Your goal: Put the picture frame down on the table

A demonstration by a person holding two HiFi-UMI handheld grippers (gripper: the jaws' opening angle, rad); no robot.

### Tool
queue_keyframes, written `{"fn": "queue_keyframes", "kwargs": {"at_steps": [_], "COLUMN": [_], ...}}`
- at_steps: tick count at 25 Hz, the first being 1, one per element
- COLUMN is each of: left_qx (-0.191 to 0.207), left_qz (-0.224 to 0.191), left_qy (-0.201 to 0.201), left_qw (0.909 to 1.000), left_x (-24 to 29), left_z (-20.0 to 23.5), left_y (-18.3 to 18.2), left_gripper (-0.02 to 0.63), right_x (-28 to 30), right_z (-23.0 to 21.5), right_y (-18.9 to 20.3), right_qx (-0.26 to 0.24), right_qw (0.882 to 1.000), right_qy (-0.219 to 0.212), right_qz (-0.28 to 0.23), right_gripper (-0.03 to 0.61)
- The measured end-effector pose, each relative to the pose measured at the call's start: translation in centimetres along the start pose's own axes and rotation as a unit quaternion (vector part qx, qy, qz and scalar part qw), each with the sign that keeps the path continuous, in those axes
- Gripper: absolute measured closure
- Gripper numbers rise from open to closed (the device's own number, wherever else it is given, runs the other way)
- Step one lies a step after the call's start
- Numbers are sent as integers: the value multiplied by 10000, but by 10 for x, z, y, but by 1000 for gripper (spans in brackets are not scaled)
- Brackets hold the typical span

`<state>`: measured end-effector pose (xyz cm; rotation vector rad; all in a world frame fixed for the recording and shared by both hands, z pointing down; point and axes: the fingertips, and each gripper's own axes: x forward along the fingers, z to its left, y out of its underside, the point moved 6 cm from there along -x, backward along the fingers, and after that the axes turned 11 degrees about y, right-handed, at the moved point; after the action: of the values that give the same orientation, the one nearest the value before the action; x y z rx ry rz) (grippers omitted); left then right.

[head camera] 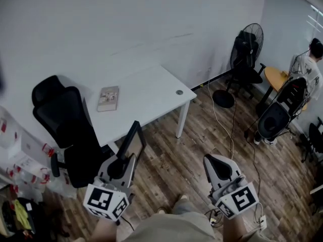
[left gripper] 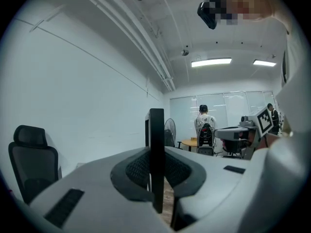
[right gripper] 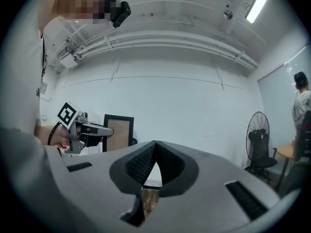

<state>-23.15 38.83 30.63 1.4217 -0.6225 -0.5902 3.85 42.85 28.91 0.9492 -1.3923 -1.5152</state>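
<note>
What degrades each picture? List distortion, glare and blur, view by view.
Head view: wide-angle stretch toward the edges; flat, even light, no hard shadows on the table. Left gripper view: fisheye circle with black corners; ceiling lights blown white; the picture frame, edge-on and close, reads as a dark bar. Right gripper view: same fisheye vignette; a light strip glares at top right.

Right claw (right gripper: pixel 155 143) seemingly closed, empty
</note>
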Motion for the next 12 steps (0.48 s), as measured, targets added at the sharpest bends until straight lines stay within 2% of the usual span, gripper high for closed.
{"fn": "queue_keyframes", "kwargs": {"at_steps": [5, 12], "left_qx": [150, 52], "left_qz": [13, 126], "left_qy": [46, 149], "left_qw": [9999, 9998], "left_x": [0, 23], "left_z": [6, 20], "left_y": [-1, 6], "left_gripper": [554, 554], "right_x": [9, 37], "right_z": [-1, -15], "right_y": [2, 9], "right_qx": [-216, -217], "right_qw": [9995, 9993], "right_qy": [134, 195], "right_qz": [182, 214], "right_gripper": [555, 555]}}
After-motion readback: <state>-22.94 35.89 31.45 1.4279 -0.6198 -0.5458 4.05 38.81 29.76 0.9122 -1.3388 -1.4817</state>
